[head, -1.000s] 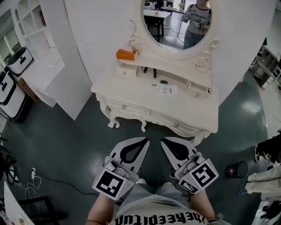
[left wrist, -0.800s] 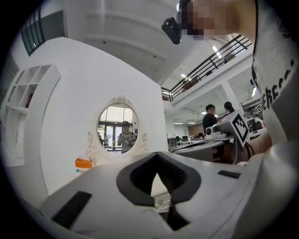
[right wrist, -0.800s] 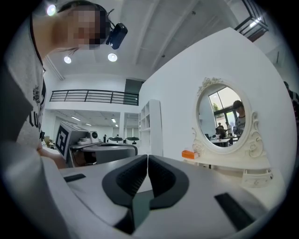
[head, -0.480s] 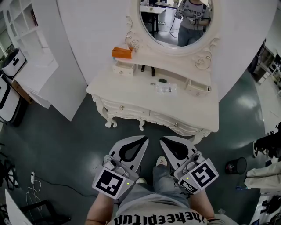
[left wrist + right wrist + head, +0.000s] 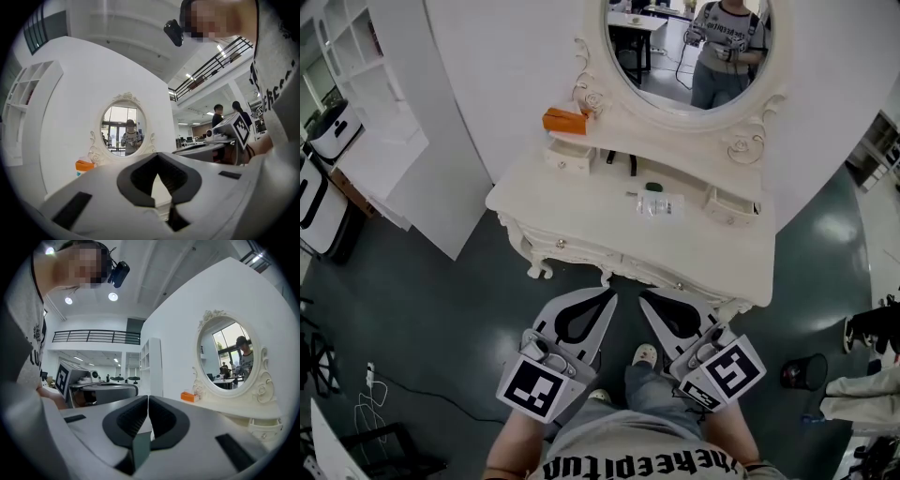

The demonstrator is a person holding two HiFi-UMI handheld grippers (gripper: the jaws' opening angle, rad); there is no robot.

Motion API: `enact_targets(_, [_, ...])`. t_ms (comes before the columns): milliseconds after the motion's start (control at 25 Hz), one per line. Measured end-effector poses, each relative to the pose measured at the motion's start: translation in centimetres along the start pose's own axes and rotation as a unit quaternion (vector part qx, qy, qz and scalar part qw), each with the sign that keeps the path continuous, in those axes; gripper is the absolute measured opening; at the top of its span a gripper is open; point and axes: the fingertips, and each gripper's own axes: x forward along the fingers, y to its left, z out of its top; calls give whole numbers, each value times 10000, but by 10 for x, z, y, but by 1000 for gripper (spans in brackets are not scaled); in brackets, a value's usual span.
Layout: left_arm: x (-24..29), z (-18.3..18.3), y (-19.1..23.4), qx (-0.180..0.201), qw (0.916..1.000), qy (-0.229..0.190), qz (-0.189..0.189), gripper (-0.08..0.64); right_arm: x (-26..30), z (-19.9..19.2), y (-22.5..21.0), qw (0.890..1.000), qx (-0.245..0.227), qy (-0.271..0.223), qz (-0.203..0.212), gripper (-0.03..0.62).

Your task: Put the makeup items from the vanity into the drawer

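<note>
The cream vanity (image 5: 581,208) stands ahead of me under an oval mirror (image 5: 689,52). On its top lie a clear packet (image 5: 659,204), a small green item (image 5: 652,187) and two black items (image 5: 630,164). An orange box (image 5: 564,120) sits on the left mini drawer (image 5: 570,156); a right mini drawer (image 5: 731,204) stands slightly pulled out. The front drawers (image 5: 574,247) are closed. My left gripper (image 5: 610,298) and right gripper (image 5: 643,300) hover side by side short of the vanity, both shut and empty, as the left gripper (image 5: 158,156) and right gripper (image 5: 148,398) show in their own views.
A white partition and shelf unit (image 5: 356,66) stand at the left, with black-and-white bags (image 5: 328,131) beside them. A dark bin (image 5: 803,370) sits on the floor at the right and cables (image 5: 366,398) at the lower left. My shoe (image 5: 645,354) shows below the grippers.
The vanity has come a little nearer and lower in the head view as I step forward; one foot has swung ahead. Both grippers keep their place and stay shut.
</note>
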Motion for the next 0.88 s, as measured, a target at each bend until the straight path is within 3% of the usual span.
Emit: enact_targets(880, [124,10,33,-52,9989,79,461,29,29,7,-128,9988,73,51,481,28])
